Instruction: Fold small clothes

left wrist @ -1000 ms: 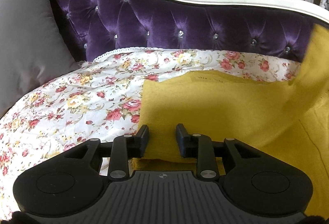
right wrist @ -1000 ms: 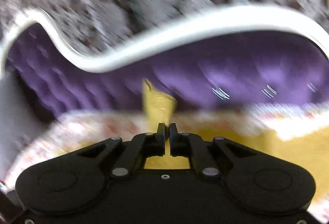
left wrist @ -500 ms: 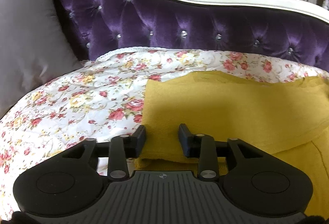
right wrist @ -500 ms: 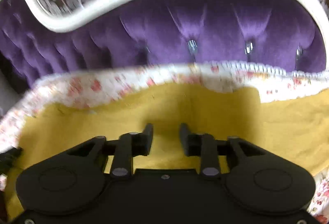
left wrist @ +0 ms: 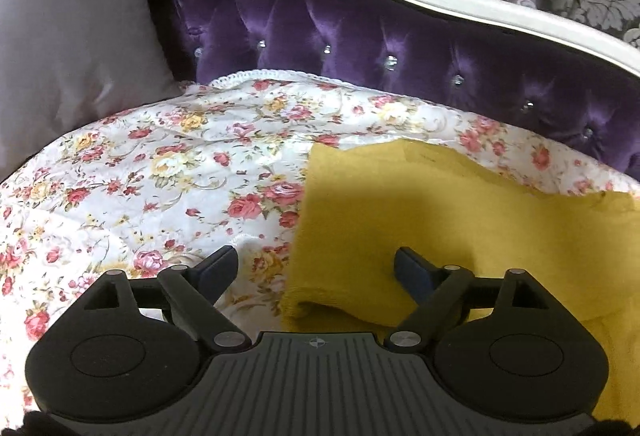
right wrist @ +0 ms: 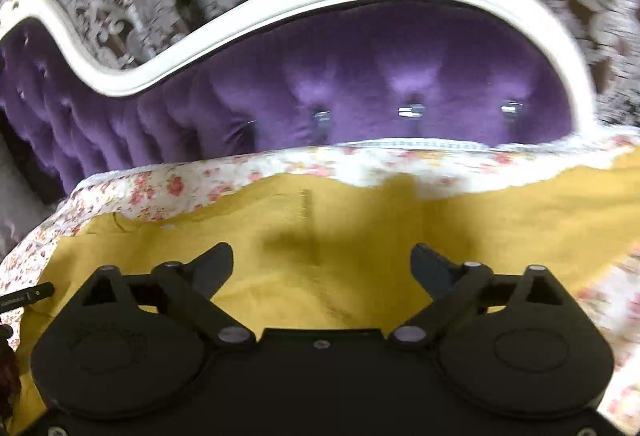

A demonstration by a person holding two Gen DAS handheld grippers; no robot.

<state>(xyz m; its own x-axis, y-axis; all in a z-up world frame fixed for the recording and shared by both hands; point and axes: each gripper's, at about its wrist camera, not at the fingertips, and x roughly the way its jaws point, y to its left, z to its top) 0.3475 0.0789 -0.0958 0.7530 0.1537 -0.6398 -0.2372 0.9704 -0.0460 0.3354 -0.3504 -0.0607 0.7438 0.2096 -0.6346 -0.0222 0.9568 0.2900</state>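
Both grippers are seen with jaws opening and nothing pinched: the left gripper [left wrist: 316, 264], low in its frame, straddles the left edge of the yellow garment [left wrist: 460, 220], and the right gripper [right wrist: 322, 262] hangs over the cloth's middle, seemingly so that a laid fold can settle. The garment lies flat on the floral quilt [left wrist: 160, 164], filling the centre and right of both views, its lower-left corner doubled over, which suggests a fold is partly made. Behind, the purple tufted backrest [left wrist: 320, 36] closes off the upper frame.
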